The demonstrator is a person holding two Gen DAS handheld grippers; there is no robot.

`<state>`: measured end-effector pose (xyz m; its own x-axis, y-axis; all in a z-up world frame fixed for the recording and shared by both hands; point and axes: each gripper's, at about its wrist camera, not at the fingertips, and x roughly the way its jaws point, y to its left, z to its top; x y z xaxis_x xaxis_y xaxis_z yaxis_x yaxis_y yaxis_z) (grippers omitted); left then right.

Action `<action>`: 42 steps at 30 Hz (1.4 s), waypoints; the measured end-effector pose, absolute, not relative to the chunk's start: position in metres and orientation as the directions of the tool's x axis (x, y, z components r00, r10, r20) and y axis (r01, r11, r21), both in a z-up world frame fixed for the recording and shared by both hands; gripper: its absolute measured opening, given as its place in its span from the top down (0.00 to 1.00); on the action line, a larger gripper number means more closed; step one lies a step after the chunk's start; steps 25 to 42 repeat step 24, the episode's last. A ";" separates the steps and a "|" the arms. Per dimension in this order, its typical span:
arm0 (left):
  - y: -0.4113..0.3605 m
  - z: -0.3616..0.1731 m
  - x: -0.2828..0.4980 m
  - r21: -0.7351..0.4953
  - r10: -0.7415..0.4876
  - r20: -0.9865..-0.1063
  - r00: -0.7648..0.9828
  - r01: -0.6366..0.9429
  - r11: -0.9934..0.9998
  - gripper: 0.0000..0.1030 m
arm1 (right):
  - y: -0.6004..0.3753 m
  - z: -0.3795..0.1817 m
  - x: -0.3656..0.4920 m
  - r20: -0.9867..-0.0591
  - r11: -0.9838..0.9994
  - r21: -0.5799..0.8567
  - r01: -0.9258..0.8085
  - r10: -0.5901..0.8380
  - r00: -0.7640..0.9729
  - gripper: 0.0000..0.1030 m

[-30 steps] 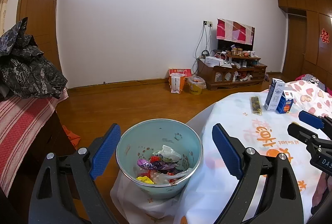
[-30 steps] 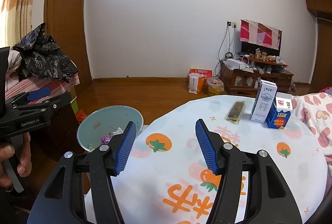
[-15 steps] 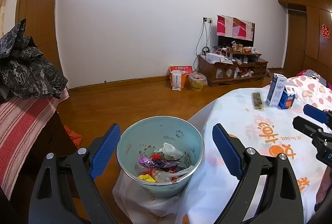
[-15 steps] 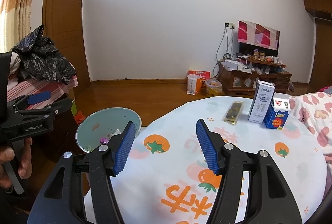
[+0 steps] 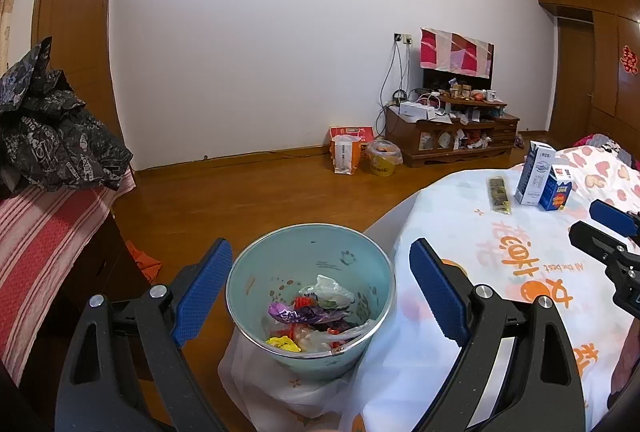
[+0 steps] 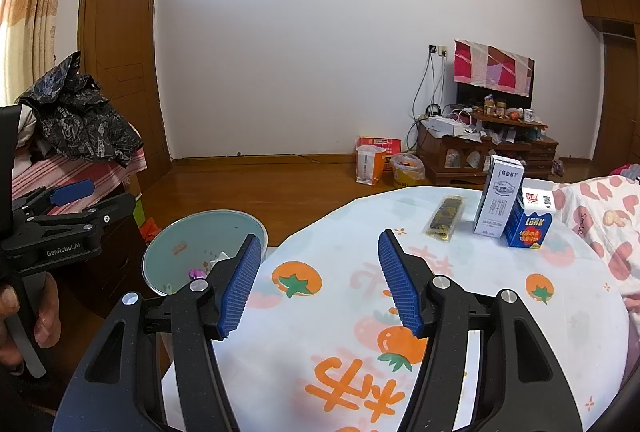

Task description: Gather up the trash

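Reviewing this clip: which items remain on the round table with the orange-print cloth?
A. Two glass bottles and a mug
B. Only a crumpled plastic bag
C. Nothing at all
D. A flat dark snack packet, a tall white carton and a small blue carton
D: the flat dark snack packet, tall white carton and small blue carton sit at the far side of the round table, apart from the pale blue bin of wrappers.
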<state>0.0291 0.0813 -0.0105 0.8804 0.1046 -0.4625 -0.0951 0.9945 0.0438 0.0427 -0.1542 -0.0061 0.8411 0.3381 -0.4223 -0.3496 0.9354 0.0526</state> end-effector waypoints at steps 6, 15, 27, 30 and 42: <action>0.079 -0.012 0.030 0.054 0.106 -0.467 0.878 -0.091 0.994 0.14 | -0.155 -0.006 0.043 -0.423 0.936 0.053 -0.347 0.336 0.842 0.41; 0.077 -0.015 0.032 0.062 0.097 -0.478 0.873 -0.076 0.995 0.14 | -0.167 -0.012 0.049 -0.442 0.947 0.050 -0.317 0.305 0.843 0.38; 0.086 -0.022 0.038 0.020 0.077 -0.510 0.857 -0.077 0.997 0.07 | -0.304 -0.061 0.109 -0.646 0.996 0.084 -0.018 0.068 0.760 0.30; 0.086 -0.022 0.038 0.020 0.077 -0.510 0.857 -0.077 0.997 0.07 | -0.304 -0.061 0.109 -0.646 0.996 0.084 -0.018 0.068 0.760 0.30; 0.086 -0.022 0.038 0.020 0.077 -0.510 0.857 -0.077 0.997 0.07 | -0.304 -0.061 0.109 -0.646 0.996 0.084 -0.018 0.068 0.760 0.30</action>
